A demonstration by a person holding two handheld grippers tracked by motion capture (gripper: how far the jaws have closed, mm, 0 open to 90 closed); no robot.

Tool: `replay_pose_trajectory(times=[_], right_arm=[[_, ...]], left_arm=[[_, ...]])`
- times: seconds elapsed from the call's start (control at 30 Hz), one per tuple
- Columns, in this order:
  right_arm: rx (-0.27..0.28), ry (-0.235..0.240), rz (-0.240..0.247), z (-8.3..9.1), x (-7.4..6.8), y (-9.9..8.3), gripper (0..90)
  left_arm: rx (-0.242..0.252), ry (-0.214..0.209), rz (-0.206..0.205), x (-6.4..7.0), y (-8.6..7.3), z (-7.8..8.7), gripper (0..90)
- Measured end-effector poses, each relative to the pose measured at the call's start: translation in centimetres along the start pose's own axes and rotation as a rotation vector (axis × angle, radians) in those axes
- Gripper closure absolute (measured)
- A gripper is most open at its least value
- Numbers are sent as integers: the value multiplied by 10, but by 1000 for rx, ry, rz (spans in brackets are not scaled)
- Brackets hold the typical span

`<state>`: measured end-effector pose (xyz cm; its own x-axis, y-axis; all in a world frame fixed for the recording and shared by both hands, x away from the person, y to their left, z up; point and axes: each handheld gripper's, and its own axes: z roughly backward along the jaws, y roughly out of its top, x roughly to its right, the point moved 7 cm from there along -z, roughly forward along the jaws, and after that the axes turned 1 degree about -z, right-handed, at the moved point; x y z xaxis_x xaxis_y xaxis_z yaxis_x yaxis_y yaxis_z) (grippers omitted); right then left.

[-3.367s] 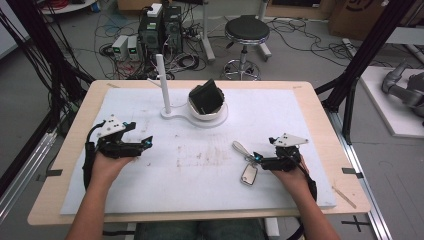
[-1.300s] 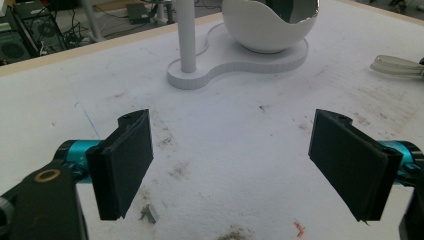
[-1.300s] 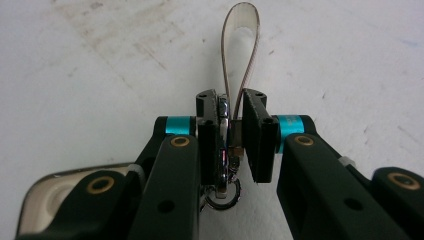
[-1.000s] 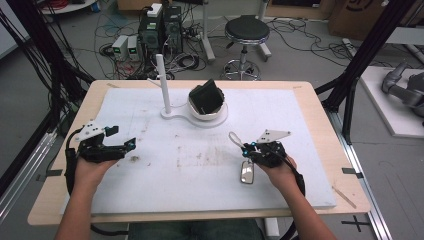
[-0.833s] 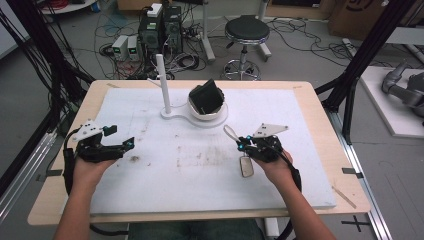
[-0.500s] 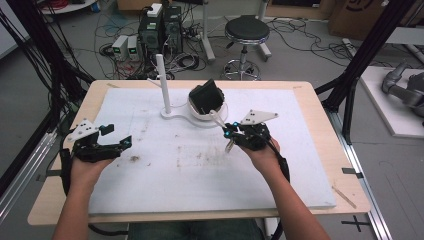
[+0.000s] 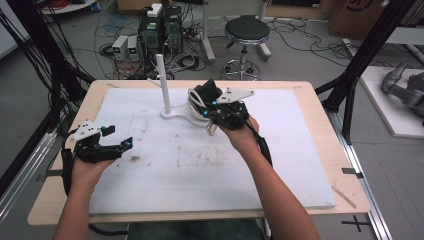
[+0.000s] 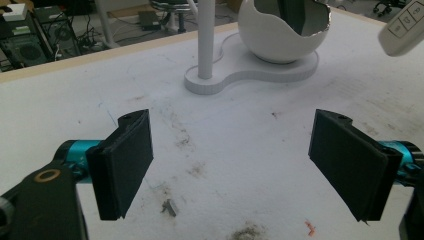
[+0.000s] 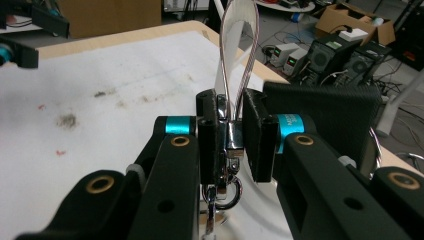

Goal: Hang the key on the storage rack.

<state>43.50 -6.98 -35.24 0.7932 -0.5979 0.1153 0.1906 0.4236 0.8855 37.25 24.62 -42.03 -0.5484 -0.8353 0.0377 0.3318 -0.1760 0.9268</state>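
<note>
Surface: white mat (image 7: 210, 170) is covering wooden table (image 7: 325, 145)
Right gripper (image 7: 212, 107): is pinching key fob strap (image 9: 239, 55), held beside egg-shaped holder (image 8: 282, 30)
Left gripper (image 7: 117, 142): is hovering spread apart

Stand: the white figure-eight stand base (image 7: 181, 116) lies on the white mat (image 7: 200, 165) at the table's far middle, with the upright white post (image 7: 162, 82) on its left lobe and the cracked white egg-shaped bowl (image 8: 283, 27) on its right lobe.
Right gripper (image 7: 212, 111): just before the bowl, clamped on the metal clasp of the silver key ring with white strap loop (image 9: 231, 135).
Key fob (image 8: 402, 27): hangs right of the bowl.
Left gripper (image 7: 122, 142): near the mat's left edge, well apart from the stand.
</note>
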Motion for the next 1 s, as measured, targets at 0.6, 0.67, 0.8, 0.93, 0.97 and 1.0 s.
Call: replay_pose_trajectory(times=[0.6,0.67,0.8,0.93,0.97,1.0], right_arm=[[28,18,74,-37,-13,52,786],[23,19,91,-41,-14,56,786],[8,16,123,-51,-16,65,786],[7,9,135,-59,-18,73,786],[1,8,141,-62,-18,74,786],[-3,8,139,-64,-18,75,786]], left_arm=[[-9,7,11,-2,-11,15,179],[-9,13,11,-1,-13,18,179],[-10,22,10,-1,-16,25,179],[-18,21,8,0,-20,28,179],[-20,23,6,0,-20,29,179],[-18,24,9,0,-20,29,179]])
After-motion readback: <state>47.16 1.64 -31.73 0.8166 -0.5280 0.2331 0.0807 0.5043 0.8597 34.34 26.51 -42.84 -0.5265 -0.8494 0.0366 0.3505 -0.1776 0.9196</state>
